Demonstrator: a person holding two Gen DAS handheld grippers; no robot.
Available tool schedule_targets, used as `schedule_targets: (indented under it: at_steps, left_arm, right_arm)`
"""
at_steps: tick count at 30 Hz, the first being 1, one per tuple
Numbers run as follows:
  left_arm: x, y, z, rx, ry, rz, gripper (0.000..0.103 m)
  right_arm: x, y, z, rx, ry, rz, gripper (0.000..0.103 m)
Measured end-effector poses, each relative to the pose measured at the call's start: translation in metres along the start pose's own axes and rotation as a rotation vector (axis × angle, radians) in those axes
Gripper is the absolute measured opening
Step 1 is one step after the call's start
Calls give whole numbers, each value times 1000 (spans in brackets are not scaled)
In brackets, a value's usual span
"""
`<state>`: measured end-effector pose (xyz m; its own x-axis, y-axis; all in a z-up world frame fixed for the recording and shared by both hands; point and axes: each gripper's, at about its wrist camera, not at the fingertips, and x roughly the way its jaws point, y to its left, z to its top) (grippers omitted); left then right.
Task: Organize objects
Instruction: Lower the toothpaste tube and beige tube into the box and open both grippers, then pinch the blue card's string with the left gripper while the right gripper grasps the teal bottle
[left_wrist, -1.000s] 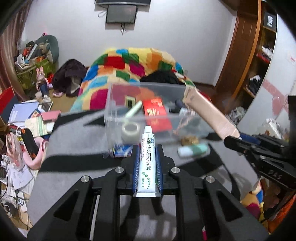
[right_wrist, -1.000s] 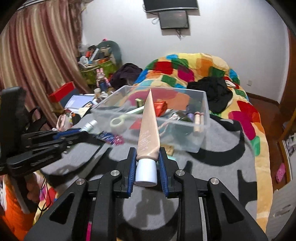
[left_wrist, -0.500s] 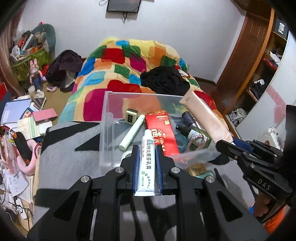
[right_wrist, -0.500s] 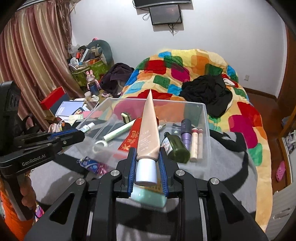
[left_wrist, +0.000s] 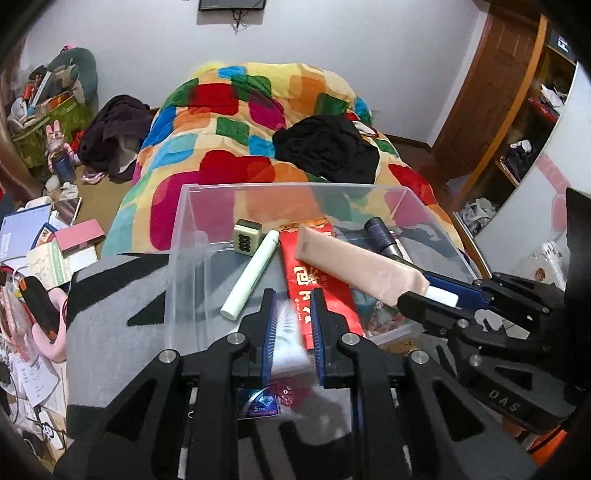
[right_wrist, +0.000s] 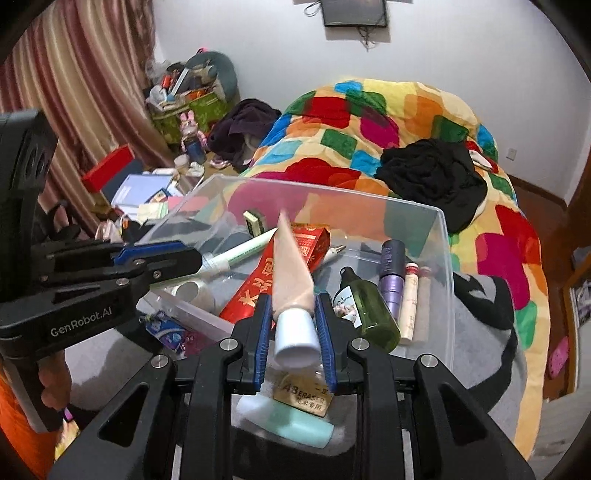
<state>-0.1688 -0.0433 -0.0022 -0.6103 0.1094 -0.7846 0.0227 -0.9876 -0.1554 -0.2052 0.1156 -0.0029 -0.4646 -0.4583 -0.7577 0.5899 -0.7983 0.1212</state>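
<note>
Bed (left_wrist: 258, 110) ahead; my left tongs (left_wrist: 291, 332), pinching the white tube (left_wrist: 290, 343), and right tongs (right_wrist: 295, 328), pinching the beige tube (right_wrist: 291, 273), have come forward over the clear bin (left_wrist: 295, 187). Release looks next.

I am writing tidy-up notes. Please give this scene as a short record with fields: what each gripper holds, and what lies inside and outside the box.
left gripper: shut on white tube, which is blurred
right gripper: shut on beige tube at its white cap
clear box: red packet, pale green pen, green bottle, purple tube
outside box: eraser, mint tube
</note>
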Motion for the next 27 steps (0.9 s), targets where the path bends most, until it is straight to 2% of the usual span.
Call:
schedule_targets:
  at_steps: [4, 10, 13, 21, 24, 27]
  left_arm:
    - [-5, -5, 0, 23, -11, -2, 16]
    - [-24, -9, -5, 45, -40, -4, 17]
    - [-36, -8, -12, 47, -65, 6, 26]
    - [-54, 5, -33, 38, -91, 40, 55]
    - [-51, 12, -48, 42, -65, 60, 58]
    - [-41, 20, -61, 44, -22, 78, 58]
  right_arm:
    - [-6, 0, -4, -9, -8, -11, 25]
    - [-29, -1, -8, -9, -54, -7, 38]
    - [-42, 1, -12, -13, -82, -2, 47]
    - [-58, 2, -28, -12, -97, 9, 48]
    - [-57, -1, -37, -2, -81, 18, 50]
    - [-49, -7, -50, 16, -51, 17, 64]
